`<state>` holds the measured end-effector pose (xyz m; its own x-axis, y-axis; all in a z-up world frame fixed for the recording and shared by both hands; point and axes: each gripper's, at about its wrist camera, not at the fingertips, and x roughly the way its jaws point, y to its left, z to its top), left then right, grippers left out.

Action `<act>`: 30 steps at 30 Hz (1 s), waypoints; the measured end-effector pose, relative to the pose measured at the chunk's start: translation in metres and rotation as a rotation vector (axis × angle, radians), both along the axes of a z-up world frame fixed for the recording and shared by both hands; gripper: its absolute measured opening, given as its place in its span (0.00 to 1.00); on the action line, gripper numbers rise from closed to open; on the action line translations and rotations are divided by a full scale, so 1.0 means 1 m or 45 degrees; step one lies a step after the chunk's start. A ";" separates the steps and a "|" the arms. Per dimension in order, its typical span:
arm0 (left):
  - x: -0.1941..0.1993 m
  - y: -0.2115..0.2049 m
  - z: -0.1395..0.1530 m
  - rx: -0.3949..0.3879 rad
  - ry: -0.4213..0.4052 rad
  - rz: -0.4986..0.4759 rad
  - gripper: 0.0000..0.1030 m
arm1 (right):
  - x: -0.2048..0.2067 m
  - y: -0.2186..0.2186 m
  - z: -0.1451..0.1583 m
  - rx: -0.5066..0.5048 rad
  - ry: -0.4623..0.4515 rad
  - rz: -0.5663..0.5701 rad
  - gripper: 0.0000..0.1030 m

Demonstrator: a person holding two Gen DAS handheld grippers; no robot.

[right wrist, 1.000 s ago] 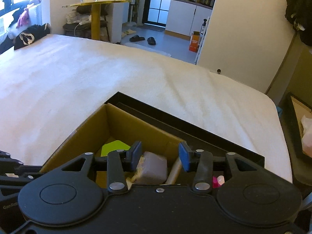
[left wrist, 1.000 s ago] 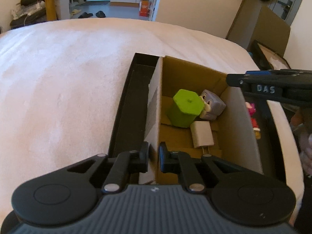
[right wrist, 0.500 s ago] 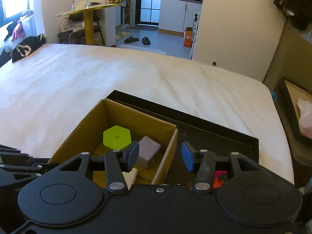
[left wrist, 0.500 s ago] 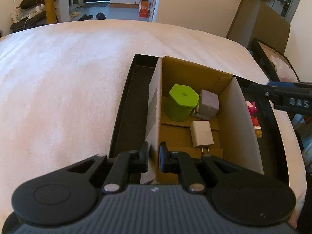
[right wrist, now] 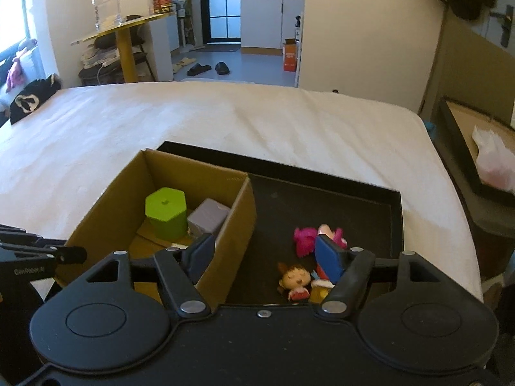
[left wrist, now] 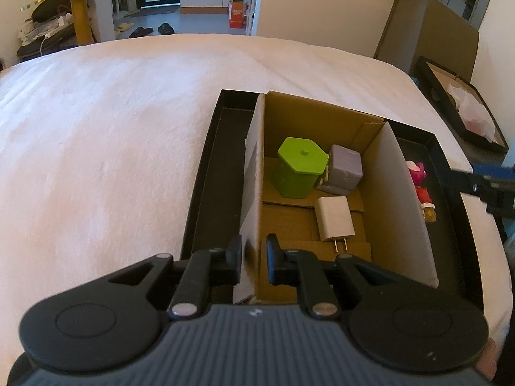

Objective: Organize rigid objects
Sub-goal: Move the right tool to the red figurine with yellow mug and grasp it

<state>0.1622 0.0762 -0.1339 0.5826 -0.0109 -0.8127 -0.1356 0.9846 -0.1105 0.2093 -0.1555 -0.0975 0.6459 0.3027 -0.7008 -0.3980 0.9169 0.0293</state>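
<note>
1. cardboard box sits in a black tray on a white bed; it fills the tray's left-middle part.
2. in the box: green hexagonal pot at the far end, grey cube touching its right side, white charger lying flat nearer the camera, prongs toward the camera.
3. right of the box, on the tray floor: pink toy, a small doll face up, and other small figures partly hidden behind a finger.
4. left gripper: fingers pinching the box's left wall at its near end.
5. right gripper: fingers spread wide, holding nothing; they straddle the box's right wall, left finger over the box, right finger over the toys.
6. off the bed, at right: a second black tray with paper in it.
</note>
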 end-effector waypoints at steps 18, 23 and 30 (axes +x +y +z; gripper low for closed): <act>0.000 -0.008 0.003 0.103 -0.015 0.028 0.67 | 0.002 -0.048 -0.043 0.088 0.047 -0.121 0.92; 0.002 -0.011 0.002 0.135 0.000 0.023 0.72 | 0.007 -0.060 -0.056 0.122 0.040 -0.171 0.90; 0.005 -0.019 0.000 0.208 0.026 0.019 0.78 | 0.017 -0.073 -0.084 0.189 0.095 -0.248 0.65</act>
<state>0.1673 0.0571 -0.1338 0.5652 0.1311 -0.8145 -0.1508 0.9871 0.0542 0.2267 -0.2284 -0.1814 0.6501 0.2809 -0.7060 -0.2060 0.9595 0.1921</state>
